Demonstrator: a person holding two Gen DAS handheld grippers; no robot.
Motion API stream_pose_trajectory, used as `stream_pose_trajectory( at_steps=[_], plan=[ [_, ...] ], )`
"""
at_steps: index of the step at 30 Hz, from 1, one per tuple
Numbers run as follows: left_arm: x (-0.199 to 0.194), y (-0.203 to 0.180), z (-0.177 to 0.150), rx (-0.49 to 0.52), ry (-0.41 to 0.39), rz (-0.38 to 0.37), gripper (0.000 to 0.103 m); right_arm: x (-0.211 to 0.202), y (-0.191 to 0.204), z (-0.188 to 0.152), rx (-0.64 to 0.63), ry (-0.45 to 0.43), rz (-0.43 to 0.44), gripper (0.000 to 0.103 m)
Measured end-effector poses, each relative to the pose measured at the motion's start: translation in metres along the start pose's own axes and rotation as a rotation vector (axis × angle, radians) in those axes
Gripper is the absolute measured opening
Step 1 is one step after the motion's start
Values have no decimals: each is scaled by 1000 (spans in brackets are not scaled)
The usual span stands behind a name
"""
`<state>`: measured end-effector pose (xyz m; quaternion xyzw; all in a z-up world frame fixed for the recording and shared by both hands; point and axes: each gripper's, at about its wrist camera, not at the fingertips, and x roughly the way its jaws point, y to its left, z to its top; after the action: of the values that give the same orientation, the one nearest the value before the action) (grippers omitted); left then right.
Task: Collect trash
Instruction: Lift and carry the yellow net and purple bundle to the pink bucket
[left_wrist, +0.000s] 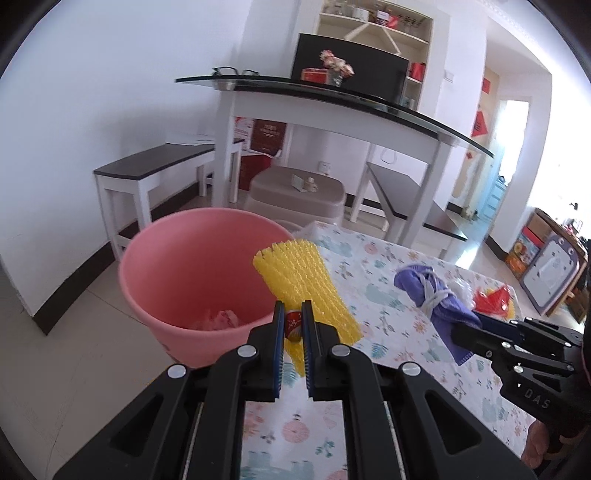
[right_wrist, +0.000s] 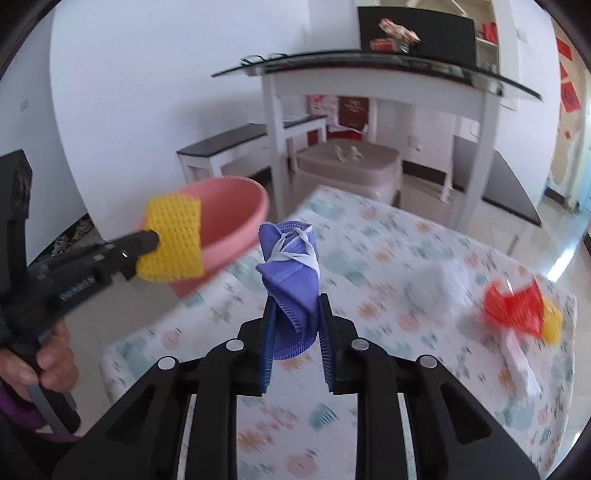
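Left gripper (left_wrist: 293, 317): fingers clamped on yellow foam net (left_wrist: 306, 284), pink bin (left_wrist: 192, 273) just ahead-left.
Right gripper (right_wrist: 295, 317): fingers clamped on purple mask (right_wrist: 291, 273).

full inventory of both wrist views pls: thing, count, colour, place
bin: 1, pink, beside table edge
foam net: 1, yellow, in left hand-held gripper, at bin rim
face mask: 1, purple, in right hand-held gripper
tablecloth: 1, floral white, on table
red wrapper: 1, table's far right
white wad: 1, beside wrapper
benches: 2, dark-topped, background
glass-top table: 1, white legs, background
person's hand: 1, on left handle
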<state>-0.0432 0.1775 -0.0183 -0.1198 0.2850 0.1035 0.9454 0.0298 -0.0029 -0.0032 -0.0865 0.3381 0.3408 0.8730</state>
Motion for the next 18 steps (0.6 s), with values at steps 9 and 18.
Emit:
stream_pose_trajectory(
  at_steps=[9, 18],
  plan=[
    [-3, 33, 16, -50, -33, 103, 8, 20, 46, 38, -56, -39, 65, 22],
    [8, 64, 24, -84, -39, 200, 8, 49, 76, 58, -84, -18, 83, 22]
  ],
)
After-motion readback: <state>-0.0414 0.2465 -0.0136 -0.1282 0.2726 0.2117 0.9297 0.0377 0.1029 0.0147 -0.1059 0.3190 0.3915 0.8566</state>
